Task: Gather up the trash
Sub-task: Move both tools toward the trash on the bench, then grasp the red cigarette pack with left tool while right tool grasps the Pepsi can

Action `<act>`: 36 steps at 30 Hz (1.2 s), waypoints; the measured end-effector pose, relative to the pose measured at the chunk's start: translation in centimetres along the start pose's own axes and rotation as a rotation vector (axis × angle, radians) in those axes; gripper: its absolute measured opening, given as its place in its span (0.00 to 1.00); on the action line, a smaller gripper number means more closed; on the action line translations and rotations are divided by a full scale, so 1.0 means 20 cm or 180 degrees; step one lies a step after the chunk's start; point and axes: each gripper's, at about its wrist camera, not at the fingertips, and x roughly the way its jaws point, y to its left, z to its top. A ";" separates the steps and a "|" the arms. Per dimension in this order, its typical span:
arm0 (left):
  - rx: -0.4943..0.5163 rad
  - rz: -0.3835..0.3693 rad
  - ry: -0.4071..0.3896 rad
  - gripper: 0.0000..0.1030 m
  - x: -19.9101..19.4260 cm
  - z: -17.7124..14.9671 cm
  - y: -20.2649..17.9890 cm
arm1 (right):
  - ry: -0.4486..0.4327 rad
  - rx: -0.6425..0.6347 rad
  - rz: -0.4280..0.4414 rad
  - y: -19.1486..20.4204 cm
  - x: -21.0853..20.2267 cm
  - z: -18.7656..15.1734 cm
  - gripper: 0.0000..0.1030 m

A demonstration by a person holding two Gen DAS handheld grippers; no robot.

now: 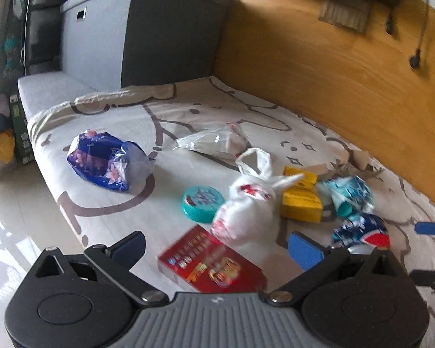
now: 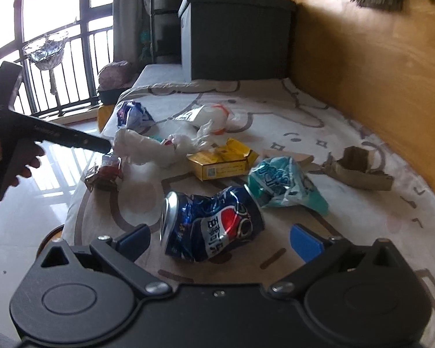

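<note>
**Right wrist view: can lies dead ahead**

Your right gripper [image 2: 219,239] is wide open and empty, and the crushed can [image 2: 211,226] lies on the sheet [image 2: 348,211] at lower centre, long axis across the gap. Your left gripper [image 1: 217,246], also open and empty, faces the red box [image 1: 211,264] and white bag [image 1: 246,206].

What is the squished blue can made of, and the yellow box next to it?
The blue can looks like thin shiny metal, probably aluminium: its side is dented and creased, and the silver rim glints. The yellow box looks like matte cardboard: it has flat panels, sharp folded edges and an open flap.
</note>
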 end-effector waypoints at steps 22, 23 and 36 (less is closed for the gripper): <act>-0.0015 -0.0582 0.0301 1.00 0.07 -0.13 -0.04 | 0.0860 -0.0376 0.0516 0.01 0.38 0.25 1.00; 0.0017 -0.0555 0.0333 1.00 0.06 -0.14 -0.06 | 0.0899 -0.0422 0.0488 0.02 0.38 0.24 1.00; -0.0276 0.0187 0.0595 1.00 0.09 -0.13 -0.21 | 0.0952 -0.0306 0.0081 0.05 0.21 0.17 0.81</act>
